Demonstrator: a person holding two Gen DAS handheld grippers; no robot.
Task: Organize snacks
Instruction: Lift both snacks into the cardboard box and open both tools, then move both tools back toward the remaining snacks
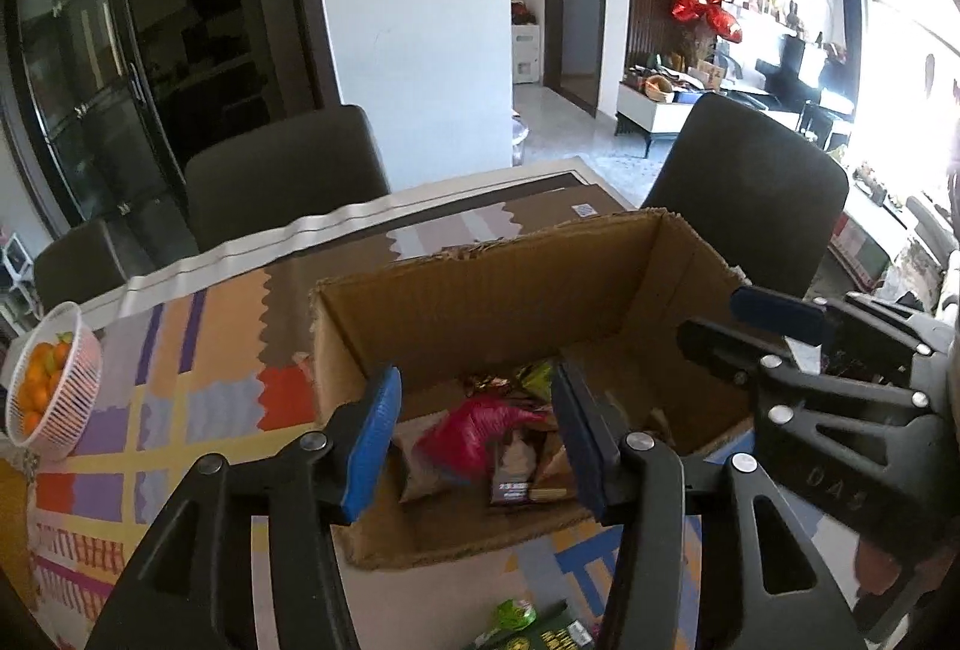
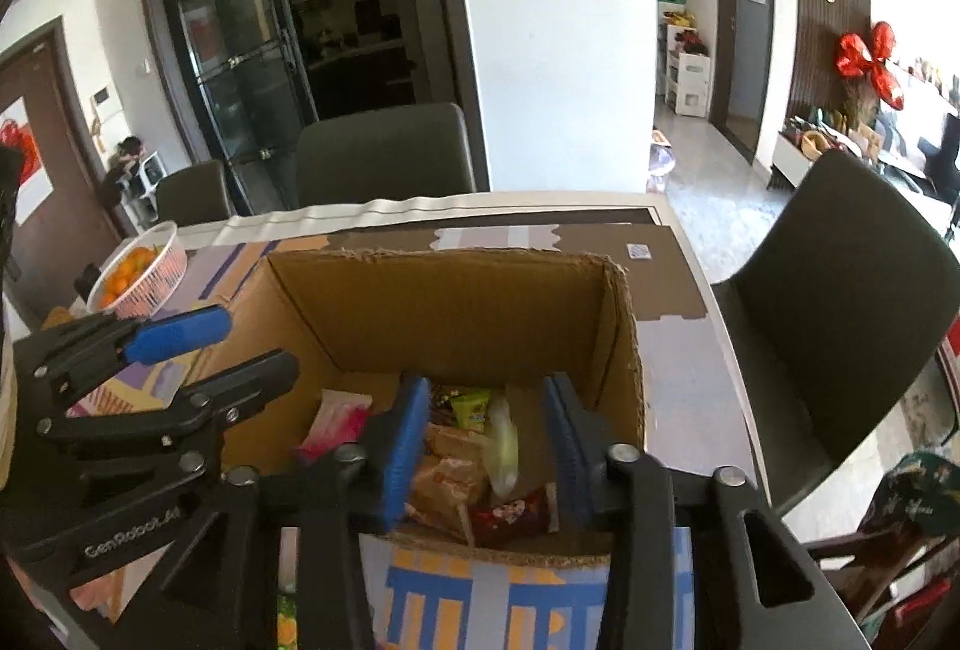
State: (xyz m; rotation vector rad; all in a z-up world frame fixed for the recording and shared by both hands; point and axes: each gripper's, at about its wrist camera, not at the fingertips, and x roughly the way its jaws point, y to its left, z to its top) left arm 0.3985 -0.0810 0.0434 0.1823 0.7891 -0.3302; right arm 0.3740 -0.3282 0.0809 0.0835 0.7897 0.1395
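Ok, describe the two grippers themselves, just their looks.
Both are alike. The left gripper and right gripper each have black plastic linkage arms with triangular cut-outs and silver rivets, ending in ribbed blue pads. The left one's body carries raised lettering, seen in the right view. No cables or sleeves show.

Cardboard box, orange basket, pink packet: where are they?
Cardboard box [image 2: 456, 314], right wrist view, inner back wall.
Orange basket [image 1: 66, 410], left wrist view, white side.
Pink packet [image 1: 468, 434], left wrist view, wrapper middle.
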